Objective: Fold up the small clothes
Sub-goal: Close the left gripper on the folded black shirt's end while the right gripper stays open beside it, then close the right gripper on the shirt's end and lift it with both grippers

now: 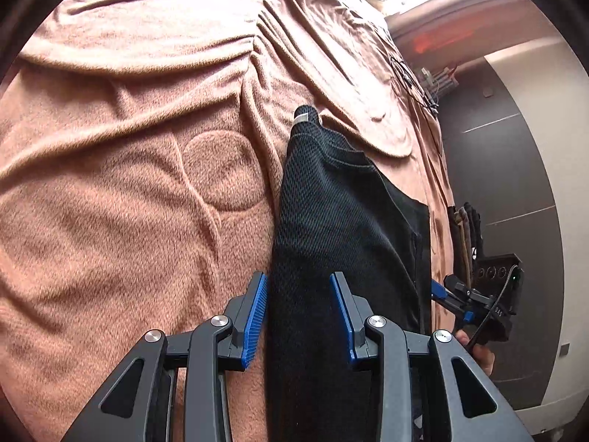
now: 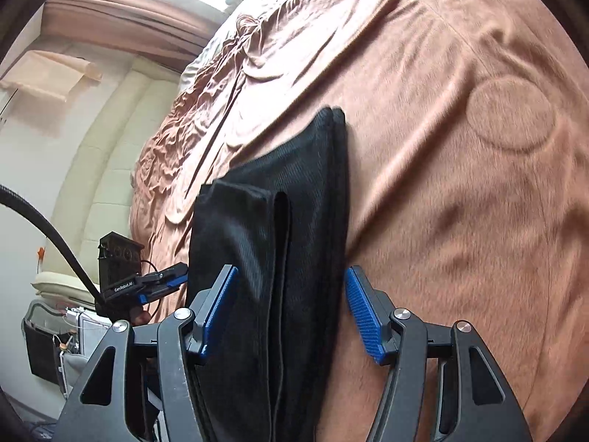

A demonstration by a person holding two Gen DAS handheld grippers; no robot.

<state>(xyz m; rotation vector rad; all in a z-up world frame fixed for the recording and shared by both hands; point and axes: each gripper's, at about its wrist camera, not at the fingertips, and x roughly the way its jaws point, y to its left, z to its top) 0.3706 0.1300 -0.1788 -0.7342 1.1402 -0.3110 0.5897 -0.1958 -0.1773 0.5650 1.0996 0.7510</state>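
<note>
A black mesh garment (image 1: pixel 331 221) lies folded on a brown fleece blanket (image 1: pixel 129 184). It has a small grey tag at its far tip. My left gripper (image 1: pixel 299 316) is open, its blue pads on either side of the garment's near end. My right gripper (image 2: pixel 291 313) is open too, straddling the folded layers of the same garment (image 2: pixel 279 221). The right gripper also shows at the right edge of the left wrist view (image 1: pixel 464 298), and the left gripper shows at the left of the right wrist view (image 2: pixel 162 283).
The brown blanket (image 2: pixel 460 184) is wrinkled and covers a bed. Its edge drops off beside the garment, toward a dark floor (image 1: pixel 515 184). A cream padded headboard (image 2: pixel 106 169) and a curtain stand beyond. Clutter sits low by the bed (image 2: pixel 48 342).
</note>
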